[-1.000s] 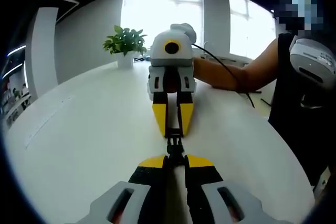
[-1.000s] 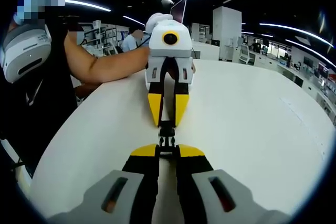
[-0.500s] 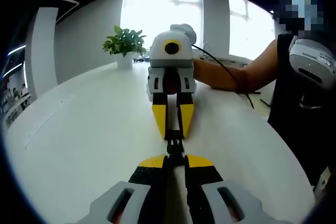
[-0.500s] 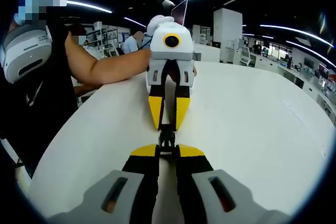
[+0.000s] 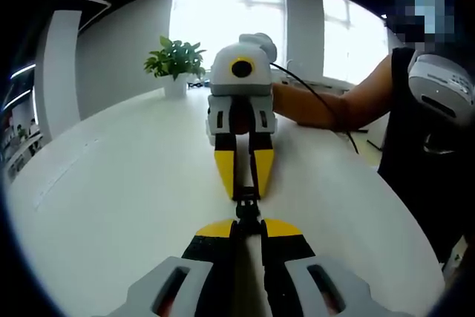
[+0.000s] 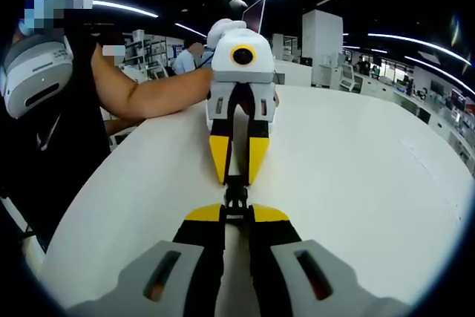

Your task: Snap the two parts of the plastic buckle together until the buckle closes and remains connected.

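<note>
Left gripper [image 5: 247, 224] and right gripper [image 6: 236, 213] each clench one half of the black buckle [image 5: 247, 206], held at frame centre above the white table [image 5: 126, 191]. Any tilt between halves could jam the prongs, leaving it unlatched.

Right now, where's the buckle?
The black buckle is held over the white table, between the tips of the left gripper and the right gripper facing it; the potted plant stands far behind.
</note>
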